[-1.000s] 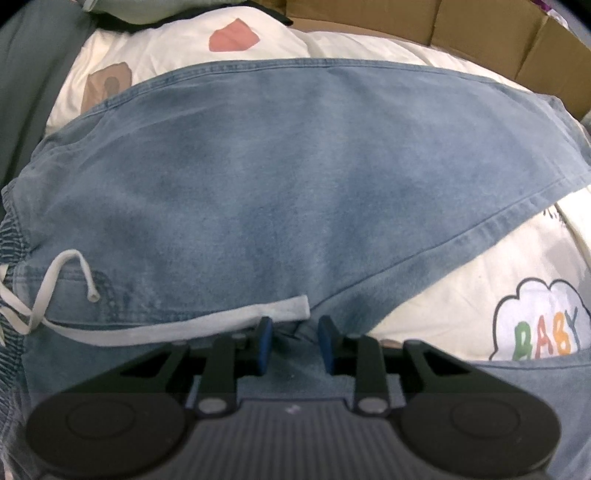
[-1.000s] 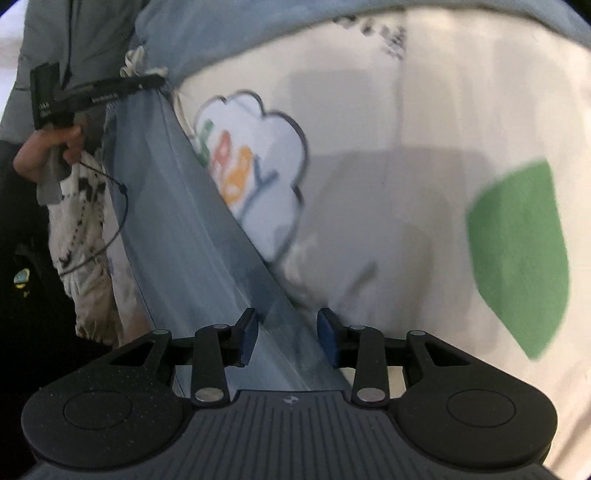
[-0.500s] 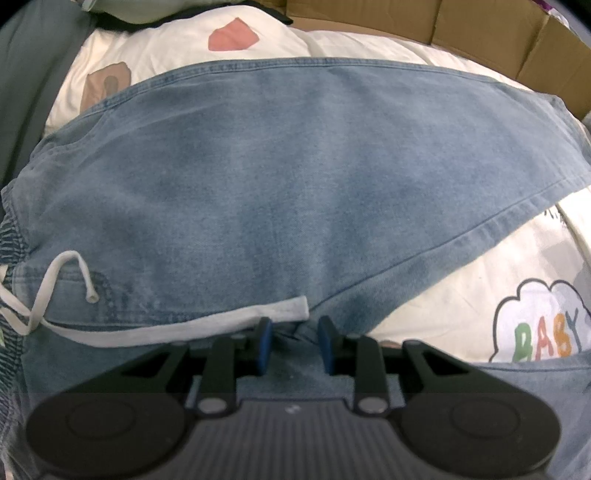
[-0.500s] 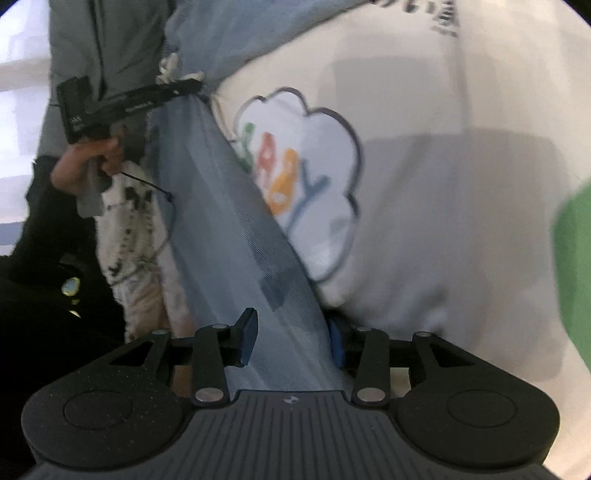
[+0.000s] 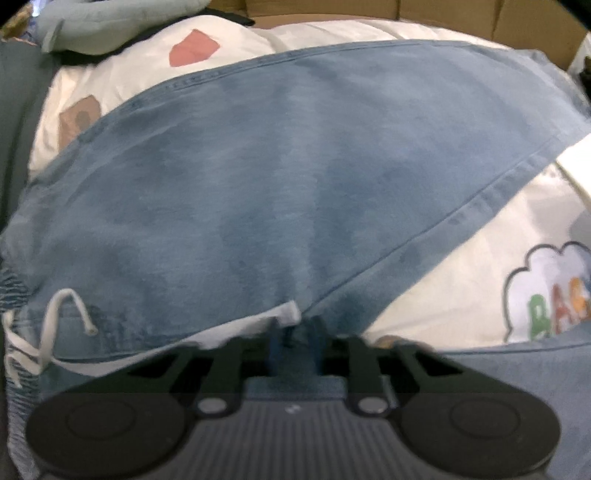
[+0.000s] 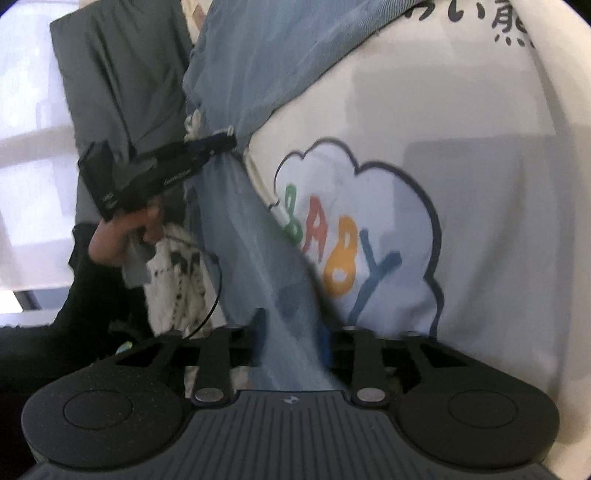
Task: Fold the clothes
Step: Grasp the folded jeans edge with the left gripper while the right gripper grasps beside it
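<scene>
Blue denim trousers [image 5: 295, 177] with a white drawstring [image 5: 55, 325] lie spread over a white printed sheet [image 5: 443, 288]. In the left wrist view my left gripper [image 5: 295, 332] points down at their near edge beside the drawstring's end. Its jaws are closing, with a bunch of denim pinched between the blue pads. In the right wrist view a strip of the same trousers [image 6: 258, 240] runs from the left gripper [image 6: 225, 142] down to my right gripper [image 6: 291, 328]. The right gripper is shut on that strip.
A "BABY" cloud print [image 6: 354, 240] marks the sheet right of the denim strip. Cardboard boxes [image 5: 443, 11] stand behind the bed, with a pale green cloth [image 5: 110, 22] at the back left. A hand [image 6: 118, 240] holds the left gripper; grey fabric [image 6: 122, 74] hangs behind it.
Both grippers' fingers have drawn in on the denim. The right gripper has swung left along the strip, so the cloud print now sits to the right.
</scene>
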Demonstrator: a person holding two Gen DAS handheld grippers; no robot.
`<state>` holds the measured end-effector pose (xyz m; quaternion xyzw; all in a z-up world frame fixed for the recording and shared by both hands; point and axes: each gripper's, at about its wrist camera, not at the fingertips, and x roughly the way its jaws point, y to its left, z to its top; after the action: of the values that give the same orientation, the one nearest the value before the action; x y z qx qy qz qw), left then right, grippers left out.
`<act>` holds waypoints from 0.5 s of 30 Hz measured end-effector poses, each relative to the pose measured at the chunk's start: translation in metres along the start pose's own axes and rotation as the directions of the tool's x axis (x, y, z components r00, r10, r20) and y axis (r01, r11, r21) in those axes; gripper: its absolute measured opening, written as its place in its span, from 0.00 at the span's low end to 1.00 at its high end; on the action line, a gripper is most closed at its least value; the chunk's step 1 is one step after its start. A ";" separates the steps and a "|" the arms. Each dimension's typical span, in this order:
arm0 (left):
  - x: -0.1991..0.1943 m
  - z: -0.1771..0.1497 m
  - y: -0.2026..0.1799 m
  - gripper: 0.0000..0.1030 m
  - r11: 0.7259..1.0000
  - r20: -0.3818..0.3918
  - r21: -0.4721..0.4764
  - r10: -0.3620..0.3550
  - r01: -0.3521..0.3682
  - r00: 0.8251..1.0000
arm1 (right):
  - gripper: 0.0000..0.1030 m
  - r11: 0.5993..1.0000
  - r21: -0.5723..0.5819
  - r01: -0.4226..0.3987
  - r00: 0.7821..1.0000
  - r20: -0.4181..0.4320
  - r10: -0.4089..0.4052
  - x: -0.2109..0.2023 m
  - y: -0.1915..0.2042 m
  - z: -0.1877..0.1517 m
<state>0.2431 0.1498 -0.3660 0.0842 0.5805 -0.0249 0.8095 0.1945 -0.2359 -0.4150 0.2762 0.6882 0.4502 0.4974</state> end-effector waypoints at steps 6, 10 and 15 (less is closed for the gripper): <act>-0.019 -0.004 0.007 0.09 0.999 0.050 -0.038 -0.001 0.002 0.999 | 0.02 0.998 -0.031 0.046 0.998 0.054 -0.044 0.000 0.016 -0.004; -0.038 -0.003 0.013 0.07 0.997 0.103 -0.075 -0.003 0.010 0.995 | 0.01 0.997 -0.057 0.053 0.995 0.093 -0.048 -0.005 0.032 -0.011; -0.047 -0.003 0.023 0.00 0.989 0.152 -0.147 0.019 0.003 0.988 | 0.01 0.991 -0.099 0.089 0.989 0.130 -0.075 -0.004 0.049 -0.020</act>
<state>0.2285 0.1700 -0.3197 0.0245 0.5165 0.0148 0.8558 0.1744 -0.2243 -0.3675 0.2490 0.6417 0.4465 0.5717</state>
